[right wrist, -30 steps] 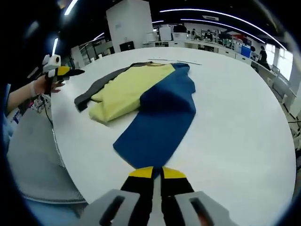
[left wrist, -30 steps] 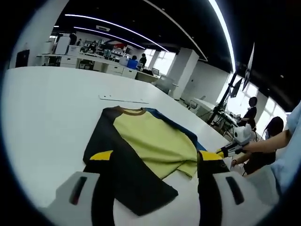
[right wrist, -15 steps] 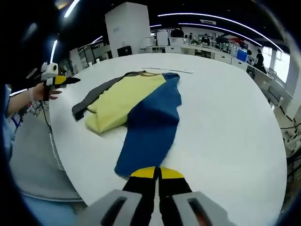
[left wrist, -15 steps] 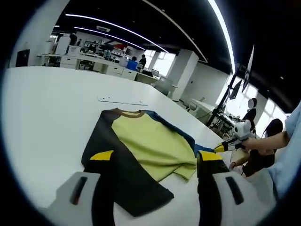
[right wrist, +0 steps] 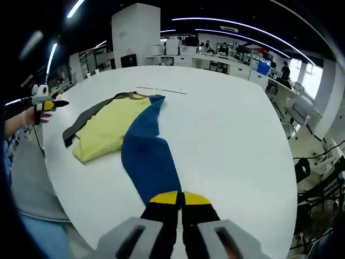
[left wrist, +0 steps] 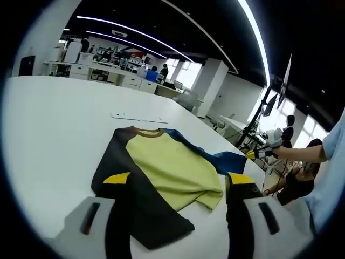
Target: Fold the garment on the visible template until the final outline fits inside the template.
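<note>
Yellow-bodied garment (left wrist: 167,167) lies flat on the white tabletop (right wrist: 226,124), collar away from you. Your right tool (right wrist: 180,198) is pinched closed on the blue sleeve (right wrist: 148,156), drawn out long toward you, likely to straighten it before folding inward. Your left tool (left wrist: 178,181) hovers with jaws apart over the dark sleeve (left wrist: 137,208), gripping nothing.

Left tool (left wrist: 178,186): black jaws, yellow tips, grey housing. Right tool (right wrist: 180,200): same. Light-blue sleeve (left wrist: 329,178) at 3 o'clock.
</note>
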